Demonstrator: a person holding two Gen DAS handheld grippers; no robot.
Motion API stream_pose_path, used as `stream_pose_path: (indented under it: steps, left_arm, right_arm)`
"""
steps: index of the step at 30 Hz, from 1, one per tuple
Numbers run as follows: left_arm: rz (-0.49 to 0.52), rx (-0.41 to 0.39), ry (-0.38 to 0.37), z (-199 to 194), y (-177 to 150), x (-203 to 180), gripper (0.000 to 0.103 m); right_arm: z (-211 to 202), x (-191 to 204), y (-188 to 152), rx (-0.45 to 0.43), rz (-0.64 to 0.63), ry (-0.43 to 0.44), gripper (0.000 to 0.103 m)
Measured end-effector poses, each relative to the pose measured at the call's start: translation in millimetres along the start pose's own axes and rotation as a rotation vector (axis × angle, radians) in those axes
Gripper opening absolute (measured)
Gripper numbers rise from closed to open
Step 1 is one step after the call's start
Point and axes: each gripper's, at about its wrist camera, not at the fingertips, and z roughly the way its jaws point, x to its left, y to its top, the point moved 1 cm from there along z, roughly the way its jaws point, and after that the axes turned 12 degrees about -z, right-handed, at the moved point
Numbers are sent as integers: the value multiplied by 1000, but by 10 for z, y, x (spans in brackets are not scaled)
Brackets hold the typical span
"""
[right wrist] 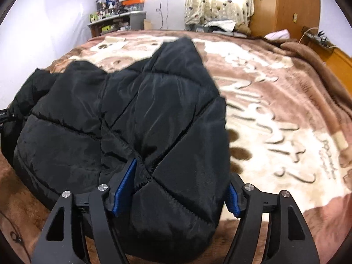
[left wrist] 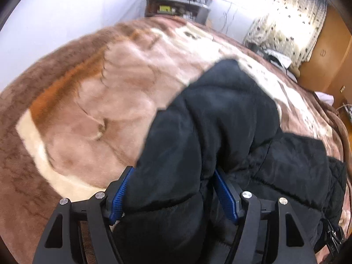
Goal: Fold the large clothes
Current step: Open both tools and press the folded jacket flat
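A: On the bed, the brown-and-cream plush blanket (right wrist: 275, 110) fills both views; what lies on it?

B: A black quilted puffer jacket (right wrist: 132, 114), bunched on the near side of the blanket, its far end reaching toward the middle. In the left wrist view the same jacket (left wrist: 220, 132) sits near and to the right.

A: And the tools?

B: The left gripper (left wrist: 173, 189) has its blue pads set wide apart with a thick padded roll of jacket between them; both pads touch the fabric, so it appears to be holding the roll. The right gripper (right wrist: 180, 187) likewise straddles a bulky panel, jaws spread and pressed against the stuffing, apparently holding it.

A: How should the fold be carried out well?

B: Probably by moving both grips together at equal height, so the padded layers turn over as one; the shell is smooth and slippery, the fill springy, so a slack pinch could let it slide.

A: Textures?

B: Satin-like shell with stitched diamond and band seams; the blanket is deep, fuzzy pile; the pads are ribbed.
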Motion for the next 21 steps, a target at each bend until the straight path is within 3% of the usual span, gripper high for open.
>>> stream_pose_path:
  steps: [2,5,11,16,18,21]
  left_arm:
    - [-17,-49,0,-145,69,3,70]
    - [-43,-88,-58,-344,206,-25,70]
    - [64,-68,-85,-375,227,-322,70]
    - [56,-20,-87,-212,132,-438,70]
    - [69,22,-65,-66,101,-469,70]
    - [102,54,8,132,66,-501,70]
  right_arm:
    - [-74,2,28,-18,-13,-8,72]
    - [-197,9,96,-45,-15,-17,72]
    - [-339,-76,184,-44,-15,-122,72]
    - [-337,-46,358,-130,-7,-54,71]
    - [-132,-18,439,-94,-5,36,71]
    - [193,-8,492,0,-7,72,71]
